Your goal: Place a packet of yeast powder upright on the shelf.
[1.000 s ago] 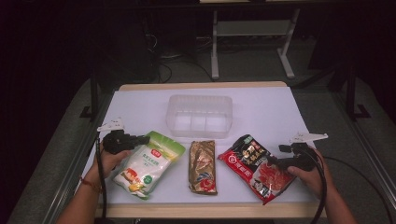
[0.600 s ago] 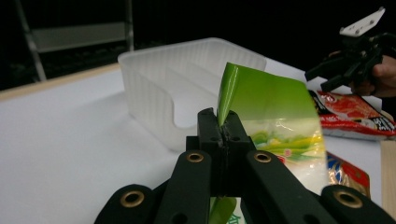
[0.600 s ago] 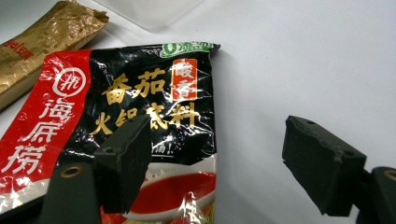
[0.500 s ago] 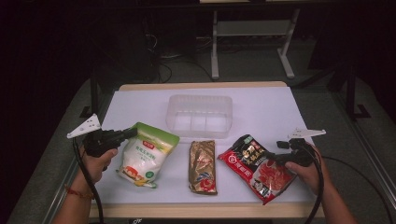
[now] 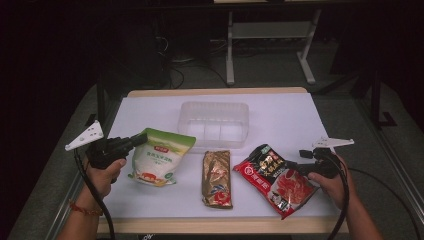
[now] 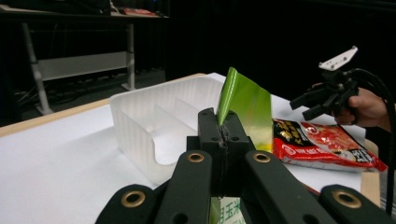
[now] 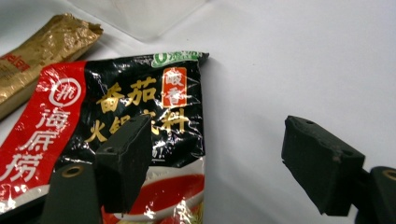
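A green-and-white pouch point(image 5: 160, 157) hangs tilted over the left of the white table, its green top edge point(image 6: 245, 105) pinched in my left gripper point(image 5: 134, 141), which is shut on it. A gold packet point(image 5: 216, 177) lies flat at the front centre. A red-and-black sauce packet point(image 5: 275, 177) lies at the front right. My right gripper point(image 5: 295, 166) stands open at that packet's right edge, one jaw over the packet point(image 7: 135, 121), the other over bare table. A clear plastic divided bin point(image 5: 215, 124) sits behind the packets.
The white table top point(image 5: 280, 115) has a wooden edge along the front and back. Dark floor, cables and a metal frame lie beyond the far edge. Each gripper trails a black cable toward the front.
My left gripper has lifted the green-and-white pouch by its top and carried it right, toward the bin. The right gripper has barely moved at the red packet.
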The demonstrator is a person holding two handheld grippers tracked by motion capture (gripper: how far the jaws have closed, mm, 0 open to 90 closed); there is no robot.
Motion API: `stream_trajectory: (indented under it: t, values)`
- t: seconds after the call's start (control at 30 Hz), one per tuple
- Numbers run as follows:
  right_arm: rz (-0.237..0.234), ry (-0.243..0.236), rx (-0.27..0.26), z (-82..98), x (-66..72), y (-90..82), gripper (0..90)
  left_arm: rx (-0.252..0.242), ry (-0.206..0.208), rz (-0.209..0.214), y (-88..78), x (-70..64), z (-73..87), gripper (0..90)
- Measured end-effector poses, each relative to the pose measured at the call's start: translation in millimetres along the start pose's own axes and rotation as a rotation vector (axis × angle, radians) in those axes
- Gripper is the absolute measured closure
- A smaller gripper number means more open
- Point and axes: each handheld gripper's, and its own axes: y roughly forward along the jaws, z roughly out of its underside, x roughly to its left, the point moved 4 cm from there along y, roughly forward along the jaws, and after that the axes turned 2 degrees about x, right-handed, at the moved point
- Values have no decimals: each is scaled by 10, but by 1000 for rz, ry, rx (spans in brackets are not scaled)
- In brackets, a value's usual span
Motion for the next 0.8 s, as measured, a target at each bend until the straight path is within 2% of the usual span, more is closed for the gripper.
stream_trajectory:
  t: [0.07,0.13,0.37,0.53,0.57,0.6,0.67,0.73,0.77,0.8]
  values:
    - [-2,-1,2,-4,-2,13,238,-16,-4,-11,-5,-19,-19,900]
    - [0,2,9,7,-10,29,237,-33,-14,13,-2,-35,-35,900]
    - [4,-1,4,42,8,-21,238,-97,-67,28,-16,-26,-128,900]
    - [14,21,-3,49,-26,-48,237,-165,-133,22,22,-43,-278,900]
    - [16,20,-2,51,-25,-50,237,-181,-136,28,51,-59,-324,900]
    - [16,23,-3,52,-21,-56,238,-181,-128,14,78,-70,-359,900]
    - [17,22,-5,53,-17,-62,237,-186,-132,32,139,-88,-415,900]
    - [18,23,-7,54,-16,-67,238,-182,-126,12,202,-92,-484,900]
    - [18,22,-7,55,-15,-68,238,-190,-135,25,231,-90,-518,900]
    - [17,21,-7,56,-13,-69,237,-199,-139,17,256,-91,-553,900]
